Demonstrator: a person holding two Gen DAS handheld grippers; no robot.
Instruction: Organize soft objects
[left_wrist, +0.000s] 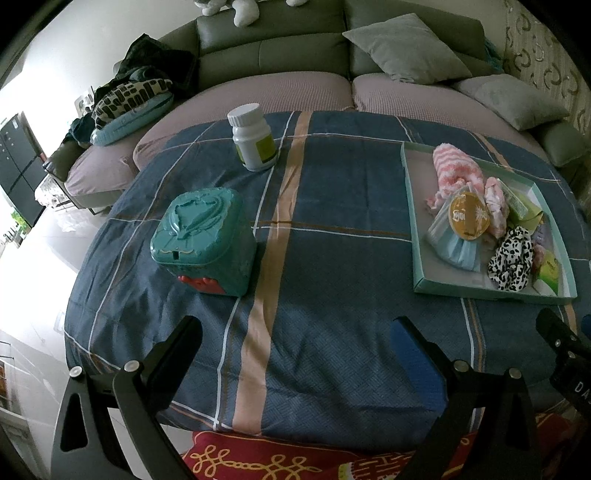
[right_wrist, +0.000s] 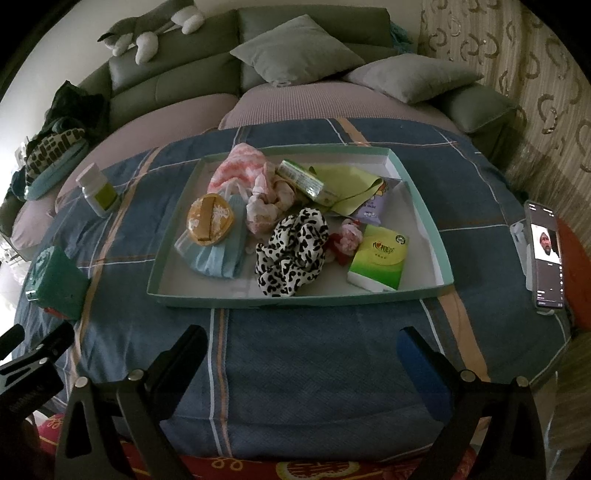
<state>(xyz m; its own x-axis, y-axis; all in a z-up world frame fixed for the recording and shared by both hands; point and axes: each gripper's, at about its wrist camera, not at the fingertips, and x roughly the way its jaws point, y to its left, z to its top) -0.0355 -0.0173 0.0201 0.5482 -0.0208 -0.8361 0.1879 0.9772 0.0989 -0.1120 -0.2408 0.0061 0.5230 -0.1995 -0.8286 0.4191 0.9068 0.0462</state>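
Surface: a table under a blue plaid cloth (left_wrist: 332, 206).
Ahead of the right tongs: a shallow teal tray (right_wrist: 424, 192).
Ahead-left of the left tongs: a teal box (left_wrist: 203, 236), a white bottle (left_wrist: 255, 142) beyond.
Far right: a phone (right_wrist: 546, 254).

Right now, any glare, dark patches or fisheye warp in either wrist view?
Left wrist: blown-out glare along the left edge, tablecloth dim, sofa bowed by fisheye. Right wrist: darker overall, tray edges curved, bright phone screen, no blur.

Woven matt tablecloth (left_wrist: 332, 206), glossy plastic bottle (left_wrist: 253, 138), fuzzy pink cloth (right_wrist: 236, 166), cardboard tray (right_wrist: 295, 297).
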